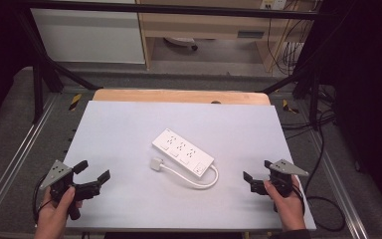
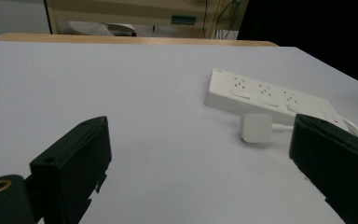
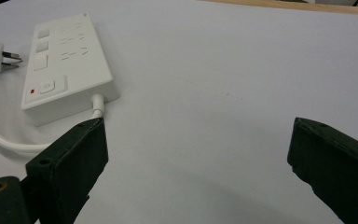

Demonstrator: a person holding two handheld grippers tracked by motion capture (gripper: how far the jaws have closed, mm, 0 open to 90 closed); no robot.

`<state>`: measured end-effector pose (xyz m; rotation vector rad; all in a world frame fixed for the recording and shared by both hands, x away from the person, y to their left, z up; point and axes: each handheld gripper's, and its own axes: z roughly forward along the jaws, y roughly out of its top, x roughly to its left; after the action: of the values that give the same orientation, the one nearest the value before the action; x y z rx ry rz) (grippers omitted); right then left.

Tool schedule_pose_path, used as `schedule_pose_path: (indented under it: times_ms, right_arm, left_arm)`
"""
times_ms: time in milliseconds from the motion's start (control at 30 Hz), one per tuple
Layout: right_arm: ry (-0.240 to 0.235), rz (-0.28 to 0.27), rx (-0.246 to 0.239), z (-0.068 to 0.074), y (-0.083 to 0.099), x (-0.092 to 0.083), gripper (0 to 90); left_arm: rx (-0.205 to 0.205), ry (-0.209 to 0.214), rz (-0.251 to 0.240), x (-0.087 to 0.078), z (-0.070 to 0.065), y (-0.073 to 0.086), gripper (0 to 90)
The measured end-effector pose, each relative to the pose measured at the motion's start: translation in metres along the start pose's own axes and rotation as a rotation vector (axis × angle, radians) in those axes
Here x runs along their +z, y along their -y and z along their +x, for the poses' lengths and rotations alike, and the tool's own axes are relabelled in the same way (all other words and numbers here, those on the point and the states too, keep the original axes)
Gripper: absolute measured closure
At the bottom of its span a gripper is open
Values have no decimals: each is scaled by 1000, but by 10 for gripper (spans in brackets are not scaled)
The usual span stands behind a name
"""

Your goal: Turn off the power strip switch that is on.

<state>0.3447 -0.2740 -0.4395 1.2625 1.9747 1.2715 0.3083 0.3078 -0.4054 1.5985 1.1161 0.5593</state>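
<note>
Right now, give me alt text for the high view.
A white power strip lies mid-table with its cord looped and plug beside it. Left gripper and right gripper are hand-held at the near corners, fingers open, touching nothing.

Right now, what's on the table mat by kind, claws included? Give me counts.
White power strip, with its cable and plug: 1
Black claws, both open and empty: 2, left claw, right claw
Total: 3
</note>
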Motion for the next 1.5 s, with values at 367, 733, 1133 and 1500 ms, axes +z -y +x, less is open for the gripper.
schedule_pose_path:
  times_ms: [367, 733, 1133, 1500]
  right_arm:
    - [6, -52, 27, -1, -5, -4, 46]
    - [-1, -74, 40, -1, -10, -9, 56]
    - [-11, -138, 8, 17, -29, -16, 48]
    - [-50, -149, -14, 29, -41, -18, 18]
  left_arm:
    - [1, 1, 2, 0, 1, 1, 47]
    - [5, -3, 25, 2, 0, 2, 49]
    - [18, -10, 36, 3, -2, 2, 46]
    - [16, -6, 33, 2, -2, 2, 50]
